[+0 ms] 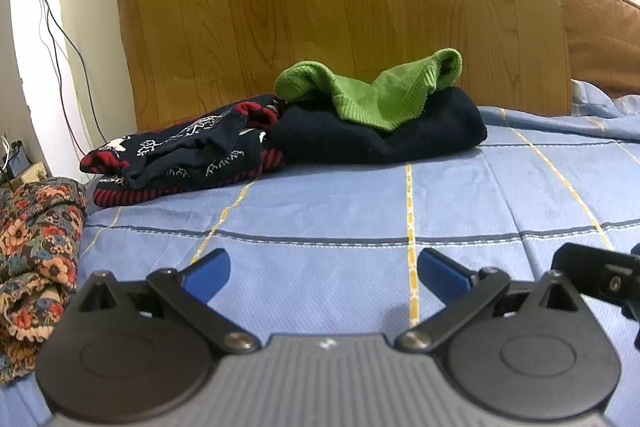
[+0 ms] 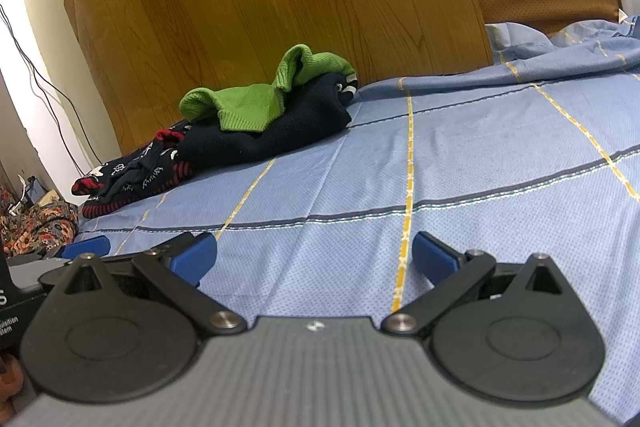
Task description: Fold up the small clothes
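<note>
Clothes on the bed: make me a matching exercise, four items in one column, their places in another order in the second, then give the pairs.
Items:
1. green knit garment
2. plain navy sweater
3. patterned navy and red sweater
4. floral fabric

Places:
A. bunched at the bed's left edge
B. under the green piece
C. on top of the pile
D. left of the plain navy one, against it

Pairs: 1-C, 2-B, 3-D, 4-A
</note>
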### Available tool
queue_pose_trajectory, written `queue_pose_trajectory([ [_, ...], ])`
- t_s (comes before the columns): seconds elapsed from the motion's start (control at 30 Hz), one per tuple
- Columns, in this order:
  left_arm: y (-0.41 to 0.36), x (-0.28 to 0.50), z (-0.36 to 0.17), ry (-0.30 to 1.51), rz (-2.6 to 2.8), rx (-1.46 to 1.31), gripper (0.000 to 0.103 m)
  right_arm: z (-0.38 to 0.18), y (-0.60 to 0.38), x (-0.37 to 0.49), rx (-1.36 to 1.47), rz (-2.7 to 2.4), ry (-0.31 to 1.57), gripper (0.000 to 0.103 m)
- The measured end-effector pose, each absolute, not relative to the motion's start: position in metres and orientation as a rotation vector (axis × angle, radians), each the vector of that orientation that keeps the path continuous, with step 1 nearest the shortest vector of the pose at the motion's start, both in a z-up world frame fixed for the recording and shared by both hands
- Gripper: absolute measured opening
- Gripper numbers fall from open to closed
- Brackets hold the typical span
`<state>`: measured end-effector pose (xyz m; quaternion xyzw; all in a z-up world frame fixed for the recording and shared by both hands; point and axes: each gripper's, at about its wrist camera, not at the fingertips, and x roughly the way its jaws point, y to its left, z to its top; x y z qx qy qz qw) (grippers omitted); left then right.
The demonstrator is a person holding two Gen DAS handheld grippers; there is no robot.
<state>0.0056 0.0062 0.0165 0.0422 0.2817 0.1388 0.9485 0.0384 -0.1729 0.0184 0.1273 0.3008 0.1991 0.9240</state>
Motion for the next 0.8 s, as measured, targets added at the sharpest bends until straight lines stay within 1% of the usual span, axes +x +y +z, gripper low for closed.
queue_pose_trajectory([
  [0.8, 0.0071, 0.0058, 0.017, 0.576, 0.284, 0.081, 0.103, 0.0182, -0.1738, 0.0389, 0.262, 0.411, 0.618, 0.103],
])
